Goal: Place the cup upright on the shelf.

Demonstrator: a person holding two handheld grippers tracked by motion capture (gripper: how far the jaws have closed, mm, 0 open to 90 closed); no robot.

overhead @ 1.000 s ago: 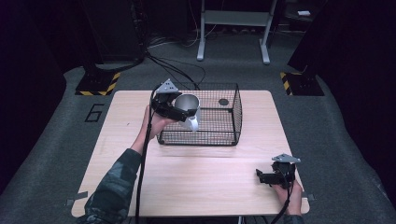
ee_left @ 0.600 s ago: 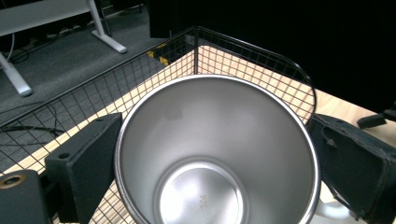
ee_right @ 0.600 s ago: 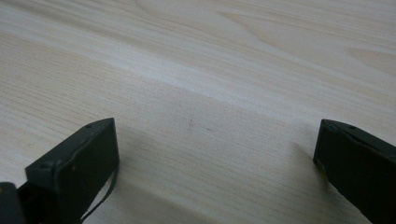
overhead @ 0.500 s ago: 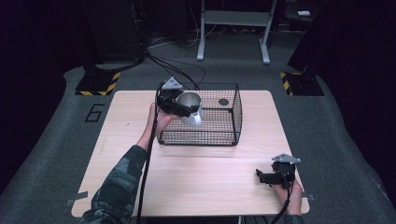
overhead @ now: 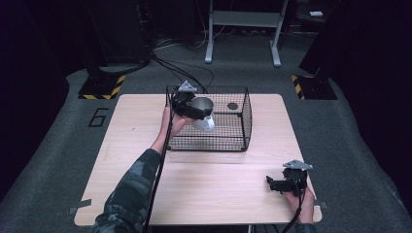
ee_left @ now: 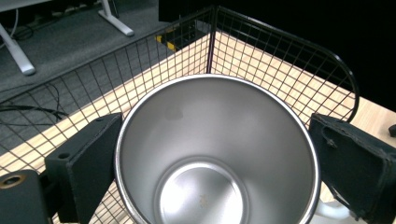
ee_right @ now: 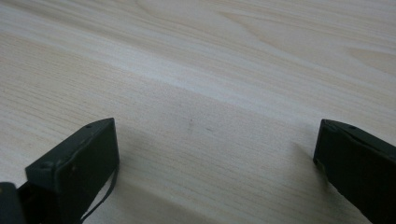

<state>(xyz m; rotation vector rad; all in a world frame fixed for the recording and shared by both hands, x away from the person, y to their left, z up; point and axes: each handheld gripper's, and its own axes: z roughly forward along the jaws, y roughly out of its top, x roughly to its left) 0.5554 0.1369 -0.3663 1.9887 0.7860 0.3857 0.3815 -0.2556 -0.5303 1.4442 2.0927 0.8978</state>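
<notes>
The left gripper (overhead: 194,110) carries a steel mug (ee_left: 217,154) clamped between its jaws, held over the near-left corner of the black wire basket (overhead: 240,121). I judge the lowering step is next: bring the mug down inside the mesh, then release. The right gripper (overhead: 277,184) rests on the counter (ee_right: 196,70), jaws wide and empty. A small dark thing beyond the jaws on the basket floor is unclear.

Left gripper (overhead: 194,109) reaches forward with fingers clamped; right gripper (overhead: 284,183) rests low, fingers spread.
</notes>
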